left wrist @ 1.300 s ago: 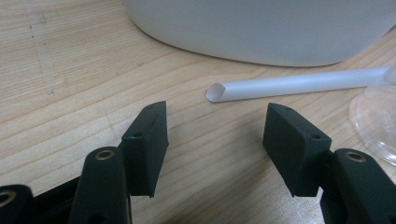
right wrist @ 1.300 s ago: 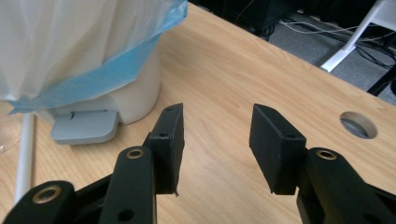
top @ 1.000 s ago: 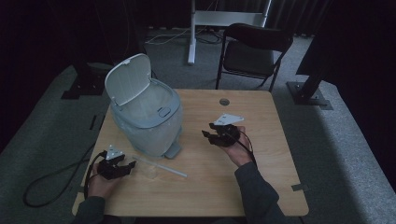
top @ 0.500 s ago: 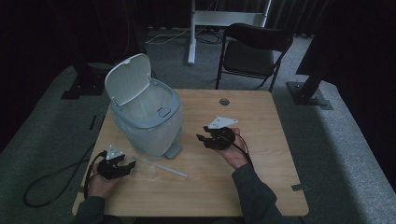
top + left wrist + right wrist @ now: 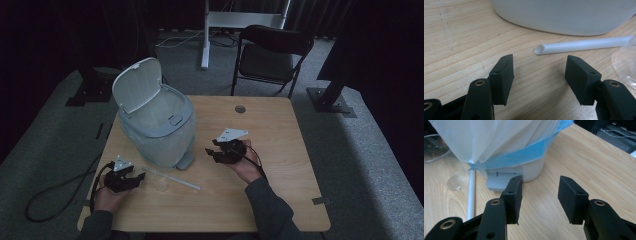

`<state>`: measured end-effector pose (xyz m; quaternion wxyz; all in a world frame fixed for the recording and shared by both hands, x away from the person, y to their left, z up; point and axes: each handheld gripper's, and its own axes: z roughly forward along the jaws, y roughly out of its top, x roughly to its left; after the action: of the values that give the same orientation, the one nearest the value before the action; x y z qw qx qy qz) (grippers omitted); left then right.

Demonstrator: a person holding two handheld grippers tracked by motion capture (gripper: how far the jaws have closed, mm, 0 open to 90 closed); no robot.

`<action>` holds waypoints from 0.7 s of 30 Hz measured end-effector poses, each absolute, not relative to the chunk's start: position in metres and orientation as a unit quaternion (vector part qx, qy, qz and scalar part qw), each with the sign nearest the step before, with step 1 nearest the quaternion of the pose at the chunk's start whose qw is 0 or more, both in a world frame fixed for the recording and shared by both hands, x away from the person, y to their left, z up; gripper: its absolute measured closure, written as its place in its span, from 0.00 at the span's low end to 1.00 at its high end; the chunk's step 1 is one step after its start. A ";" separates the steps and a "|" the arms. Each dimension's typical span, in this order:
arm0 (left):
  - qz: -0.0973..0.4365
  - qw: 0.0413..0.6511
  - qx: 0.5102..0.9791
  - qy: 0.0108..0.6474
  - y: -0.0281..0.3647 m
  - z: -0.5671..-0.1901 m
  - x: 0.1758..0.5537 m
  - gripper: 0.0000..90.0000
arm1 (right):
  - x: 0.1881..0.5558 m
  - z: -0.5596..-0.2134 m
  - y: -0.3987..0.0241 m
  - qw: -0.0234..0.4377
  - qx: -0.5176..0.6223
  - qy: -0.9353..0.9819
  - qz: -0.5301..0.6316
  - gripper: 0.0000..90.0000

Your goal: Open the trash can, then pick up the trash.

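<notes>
Left gripper [image 5: 539, 80] jaws apart, nothing between them, just bare wooden table [image 5: 461, 37]. Straw [image 5: 584, 45] lies on the table just beyond the jaw tips, cut open end toward the left. Far side: curved white bin base [image 5: 564, 17]. Right edge: clear plastic lid [image 5: 625, 63], partly cut off.

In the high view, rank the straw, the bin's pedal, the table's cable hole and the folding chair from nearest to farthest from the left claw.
From the left claw:
1. Straw, just beside it on the table.
2. Pedal, at the bin's foot.
3. Cable hole, near the table's far edge.
4. Folding chair, beyond the table.
</notes>
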<state>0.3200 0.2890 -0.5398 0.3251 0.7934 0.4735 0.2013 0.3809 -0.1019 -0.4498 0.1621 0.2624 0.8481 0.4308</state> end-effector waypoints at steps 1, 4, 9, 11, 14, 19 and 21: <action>0.201 0.325 0.794 0.473 0.289 -0.540 0.320 0.45 | 0.380 -0.451 -0.101 0.162 0.260 0.849 0.430 0.59; 0.201 0.325 0.794 0.473 0.289 -0.540 0.320 0.45 | 0.378 -0.453 -0.099 0.158 0.256 0.853 0.427 0.59; 0.201 0.326 0.793 0.474 0.289 -0.540 0.320 0.45 | 0.376 -0.457 -0.092 0.151 0.246 0.858 0.424 0.59; 0.201 0.326 0.793 0.474 0.289 -0.540 0.320 0.45 | 0.374 -0.460 -0.088 0.146 0.240 0.863 0.419 0.59; 0.202 0.326 0.793 0.474 0.289 -0.540 0.320 0.45 | 0.372 -0.462 -0.085 0.141 0.234 0.867 0.417 0.62; 0.202 0.326 0.792 0.474 0.289 -0.540 0.320 0.45 | 0.369 -0.467 -0.080 0.132 0.229 0.872 0.411 0.63; 0.202 0.326 0.792 0.474 0.289 -0.540 0.320 0.45 | 0.368 -0.469 -0.079 0.129 0.227 0.875 0.409 0.63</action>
<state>0.3200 0.2888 -0.5399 0.3261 0.7924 0.4744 0.2018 0.3678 -0.0785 -0.4692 0.1292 0.2267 0.8746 0.4087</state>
